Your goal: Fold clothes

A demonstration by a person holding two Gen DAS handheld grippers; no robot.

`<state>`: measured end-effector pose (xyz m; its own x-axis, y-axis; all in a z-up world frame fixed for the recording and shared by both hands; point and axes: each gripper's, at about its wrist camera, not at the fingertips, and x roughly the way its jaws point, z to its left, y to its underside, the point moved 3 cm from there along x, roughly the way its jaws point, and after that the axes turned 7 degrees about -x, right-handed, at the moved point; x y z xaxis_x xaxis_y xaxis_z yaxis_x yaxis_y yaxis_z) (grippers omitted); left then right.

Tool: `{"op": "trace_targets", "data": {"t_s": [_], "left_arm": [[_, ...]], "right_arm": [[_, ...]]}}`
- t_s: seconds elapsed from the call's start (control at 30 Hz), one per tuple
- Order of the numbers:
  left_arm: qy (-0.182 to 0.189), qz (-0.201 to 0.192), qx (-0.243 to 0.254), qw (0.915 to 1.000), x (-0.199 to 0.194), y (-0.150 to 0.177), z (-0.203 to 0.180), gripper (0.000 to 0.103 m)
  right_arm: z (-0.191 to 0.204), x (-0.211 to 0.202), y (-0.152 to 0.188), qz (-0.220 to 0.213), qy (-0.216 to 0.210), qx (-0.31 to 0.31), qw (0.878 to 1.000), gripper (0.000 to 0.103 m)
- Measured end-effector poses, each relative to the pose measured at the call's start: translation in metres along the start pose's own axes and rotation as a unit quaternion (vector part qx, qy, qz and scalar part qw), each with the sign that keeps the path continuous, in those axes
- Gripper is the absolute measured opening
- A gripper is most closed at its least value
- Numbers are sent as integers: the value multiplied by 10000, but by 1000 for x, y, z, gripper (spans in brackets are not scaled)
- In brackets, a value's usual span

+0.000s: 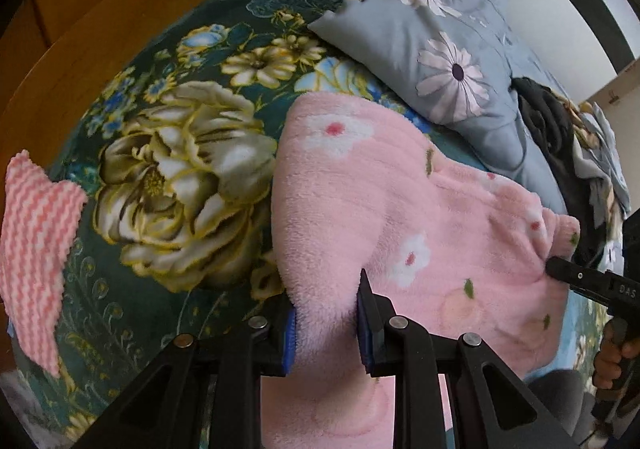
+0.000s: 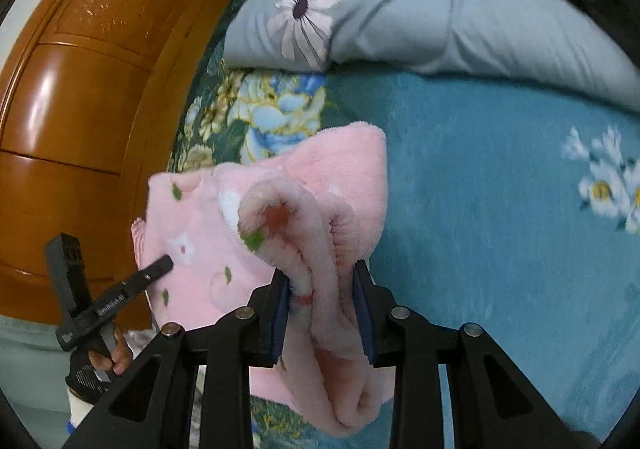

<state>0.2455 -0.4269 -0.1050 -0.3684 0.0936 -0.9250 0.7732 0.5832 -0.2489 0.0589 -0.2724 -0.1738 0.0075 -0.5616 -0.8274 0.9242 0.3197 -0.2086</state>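
A fluffy pink garment (image 1: 400, 209) with white flowers is held up over the bed between both grippers. My left gripper (image 1: 326, 323) is shut on one bunched edge of it, pink fleece filling the space between its blue pads. In the right wrist view my right gripper (image 2: 322, 309) is shut on a rolled fold of the same pink garment (image 2: 280, 209). Each gripper shows in the other's view: the right one (image 1: 560, 269) at the cloth's far edge, the left one (image 2: 160, 265) touching the cloth at the left, held by a hand.
A dark green floral blanket (image 1: 180, 153) covers the bed, with a teal section (image 2: 480, 189) on the right. A grey daisy-print pillow (image 1: 460, 49) lies behind. A pink striped cloth (image 1: 36, 249) sits at the left. Dark clothes (image 1: 552, 137) are piled at the right. A wooden headboard (image 2: 80, 89) borders the bed.
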Motion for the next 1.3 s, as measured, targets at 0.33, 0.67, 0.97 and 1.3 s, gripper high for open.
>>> {"op": "trace_targets", "data": {"t_s": [0.33,0.67,0.97,1.3], "left_arm": [[-214,-182,-444,9986,22,-3,13,42],[-355,-1706,-1,9847,-61,46,3,52],[-461,-1158,-81,9922,-5,96,12,52],[-540,-1403,-425,9877,-13,121,10,53]], "right_arm": [[-24,9,-8,-31,297,237,9993,38],[5,-36,7,-678,657,-961,9909,40],[17,13,67,-237,846,-1512,9846,40],[29,-2,85,-564,1119,-926,9878,41]]}}
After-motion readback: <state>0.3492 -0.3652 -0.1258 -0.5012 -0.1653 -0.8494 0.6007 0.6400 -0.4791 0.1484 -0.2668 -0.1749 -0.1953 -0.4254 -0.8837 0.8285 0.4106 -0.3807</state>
